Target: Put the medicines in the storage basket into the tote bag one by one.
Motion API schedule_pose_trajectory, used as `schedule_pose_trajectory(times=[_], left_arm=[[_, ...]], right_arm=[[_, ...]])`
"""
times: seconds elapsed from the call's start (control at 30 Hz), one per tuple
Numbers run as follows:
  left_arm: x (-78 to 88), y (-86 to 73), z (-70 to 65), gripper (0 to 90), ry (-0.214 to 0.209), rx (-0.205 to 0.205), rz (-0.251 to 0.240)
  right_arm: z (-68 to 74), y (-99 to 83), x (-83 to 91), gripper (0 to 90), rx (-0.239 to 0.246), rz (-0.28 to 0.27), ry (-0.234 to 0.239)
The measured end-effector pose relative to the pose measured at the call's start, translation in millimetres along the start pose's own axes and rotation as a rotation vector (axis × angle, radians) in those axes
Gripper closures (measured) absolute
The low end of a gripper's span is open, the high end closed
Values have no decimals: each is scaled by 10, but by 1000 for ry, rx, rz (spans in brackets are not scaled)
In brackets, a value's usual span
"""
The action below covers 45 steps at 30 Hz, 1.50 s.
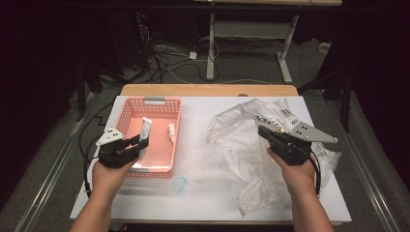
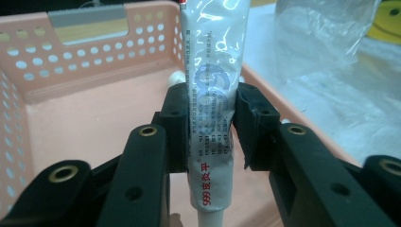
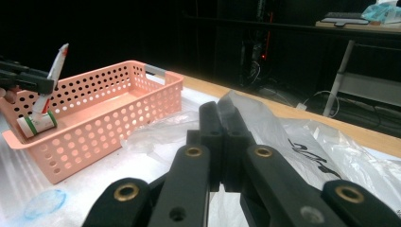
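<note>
Left gripper [image 2: 211, 118]: its jaws are closing partway on a white ointment tube [image 2: 213, 101], pads pressing both flat sides; the tube is standing upright, cap end down, over the basket.
Same grip from the side: the left gripper [image 3: 45, 84] is holding the tube [image 3: 49, 85] tilted, its crimped end pointing up and its green-banded cap hanging just inside the near end of the basket.
Right gripper [image 3: 222, 125]: its jaws are pressing fully together, pinching a fold of the clear plastic bag [image 3: 265, 125].
Pink basket [image 1: 126, 113]: it is sitting on the left half of the table; a second small tube [image 1: 171, 131] is lying on its floor.
Plastic bag on the table: it is lying crumpled across the right half, under the right gripper [image 1: 263, 130].
Surface: a white sheet [image 1: 203, 159] is covering a wooden table [image 1: 208, 90]; a faint blue ring mark [image 1: 179, 183] is showing near the basket's front.
Room: dark, with cables [image 1: 164, 63] trailing on the grey floor and a white desk frame [image 1: 251, 34] standing behind.
</note>
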State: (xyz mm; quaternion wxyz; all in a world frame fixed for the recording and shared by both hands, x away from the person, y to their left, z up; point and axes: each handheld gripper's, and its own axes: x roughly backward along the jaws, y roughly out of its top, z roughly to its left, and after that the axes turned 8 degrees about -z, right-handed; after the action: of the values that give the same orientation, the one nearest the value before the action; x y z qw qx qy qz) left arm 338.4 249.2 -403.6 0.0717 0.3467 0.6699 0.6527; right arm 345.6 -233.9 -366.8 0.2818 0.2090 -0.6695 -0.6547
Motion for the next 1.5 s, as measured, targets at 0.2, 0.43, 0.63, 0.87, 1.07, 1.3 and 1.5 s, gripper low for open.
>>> schedule_pose_trajectory(times=[0.2, 0.43, 0.63, 0.87, 1.07, 1.3, 1.5], left_arm=[[20, 53, -79, 662, -17, -11, -31], [24, 127, -197, 662, -56, -29, -57], [4, 170, -305, 663, -85, -43, -71], [-52, 206, -436, 663, -139, -37, -79], [-106, 226, -546, 663, -165, -56, -72], [-164, 233, -689, 663, -209, -68, -67], [-246, 213, -823, 662, -242, -85, -48]], right_arm=[[1, 6, 6, 900, 1, -3, 2], [11, 6, -4, 900, 2, -3, 7], [18, 7, -6, 900, -1, -2, 6], [22, 7, -6, 900, 0, -1, 10], [23, 12, -1, 900, 0, -4, 11], [33, 17, -1, 900, 3, -4, 11], [48, 18, -13, 900, 5, -3, 14]])
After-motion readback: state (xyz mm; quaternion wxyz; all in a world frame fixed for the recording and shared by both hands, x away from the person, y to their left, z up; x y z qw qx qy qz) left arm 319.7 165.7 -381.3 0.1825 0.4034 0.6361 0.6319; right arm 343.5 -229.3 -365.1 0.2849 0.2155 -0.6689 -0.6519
